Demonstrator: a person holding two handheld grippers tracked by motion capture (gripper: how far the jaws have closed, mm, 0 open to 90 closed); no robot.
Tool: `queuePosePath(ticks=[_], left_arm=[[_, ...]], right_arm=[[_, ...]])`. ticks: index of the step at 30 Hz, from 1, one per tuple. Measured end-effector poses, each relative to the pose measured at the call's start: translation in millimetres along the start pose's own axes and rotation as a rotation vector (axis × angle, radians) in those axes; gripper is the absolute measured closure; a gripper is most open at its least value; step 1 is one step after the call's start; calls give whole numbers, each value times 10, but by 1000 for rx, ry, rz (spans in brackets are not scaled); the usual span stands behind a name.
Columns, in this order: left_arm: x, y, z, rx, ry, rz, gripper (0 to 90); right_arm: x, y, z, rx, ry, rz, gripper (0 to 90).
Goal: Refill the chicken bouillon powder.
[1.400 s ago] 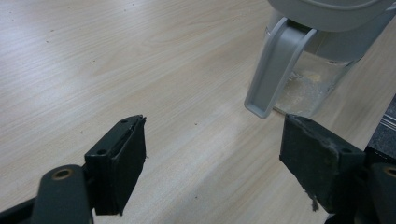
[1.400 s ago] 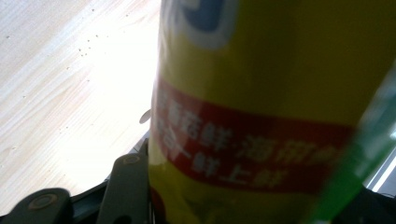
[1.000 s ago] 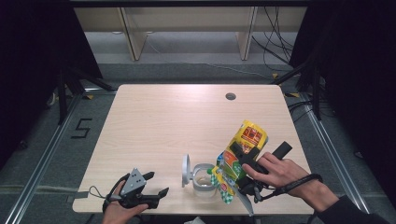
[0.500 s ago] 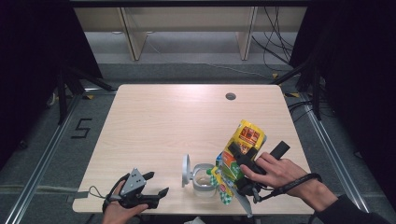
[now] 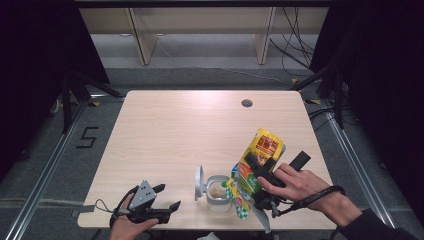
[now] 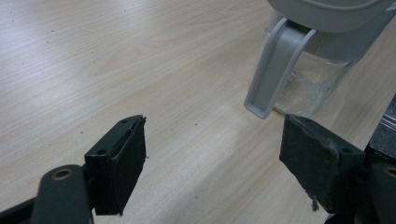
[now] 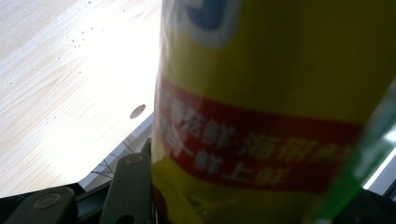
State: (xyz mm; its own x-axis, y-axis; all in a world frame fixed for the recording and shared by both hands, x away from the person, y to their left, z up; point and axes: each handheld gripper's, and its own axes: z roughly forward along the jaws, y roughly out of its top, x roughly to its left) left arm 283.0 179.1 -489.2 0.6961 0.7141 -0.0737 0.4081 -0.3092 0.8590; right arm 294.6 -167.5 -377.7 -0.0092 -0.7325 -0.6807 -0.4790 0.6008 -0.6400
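Yellow-and-green printed snack bag [image 5: 257,167] sits tipped over the clear plastic jar [image 5: 218,192] near the front edge of the pale wooden worktop [image 5: 185,130], its lower, opened end angled down toward the jar's mouth. The right gripper [image 5: 259,172] is clamped across the bag's middle; from the right gripper view the yellow film with its red band [image 7: 261,140] presses right up against the jaw. The jar's grey hinged lid [image 5: 199,182] stands flipped open to the side, and a small layer of pale crumbs [image 6: 303,86] lies in the bottom of the jar — so I'd judge the pouring has begun but is far from finished, since the jar is mostly unfilled and the bag looks full. Left to do, by my reckoning: empty more from the bag, set it down and shut the lid.

The left gripper [image 5: 162,202] rests low at the front left of the worktop, jaws standing wide apart with nothing between them, pointed toward the jar's lid — well short of touching it.

Count: one bag, one jar with one lid, two grippers, one worktop with one small round hole [image 5: 246,103] near its far edge.
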Motion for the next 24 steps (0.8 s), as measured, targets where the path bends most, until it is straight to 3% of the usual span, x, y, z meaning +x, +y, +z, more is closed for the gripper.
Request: queuePosePath(ticks=[4,6,7,8,11,24], left_arm=[[20,7,-4,2,-1,32,220],[18,6,-3,1,-1,31,220],[-7,-1,8,-10,-2,-8,220],[-9,-1,8,-10,-1,-11,220],[9,5,6,-10,-2,19,220],[14,5,3,-4,-1,24,220]], right_arm=[[7,-1,1,-1,5,4,549],[7,2,-1,2,1,-5,550],[3,4,2,-3,-2,-18,550],[10,3,0,0,-1,-12,550],[15,-3,-2,1,3,1,550],[29,-9,-8,3,3,-2,551]])
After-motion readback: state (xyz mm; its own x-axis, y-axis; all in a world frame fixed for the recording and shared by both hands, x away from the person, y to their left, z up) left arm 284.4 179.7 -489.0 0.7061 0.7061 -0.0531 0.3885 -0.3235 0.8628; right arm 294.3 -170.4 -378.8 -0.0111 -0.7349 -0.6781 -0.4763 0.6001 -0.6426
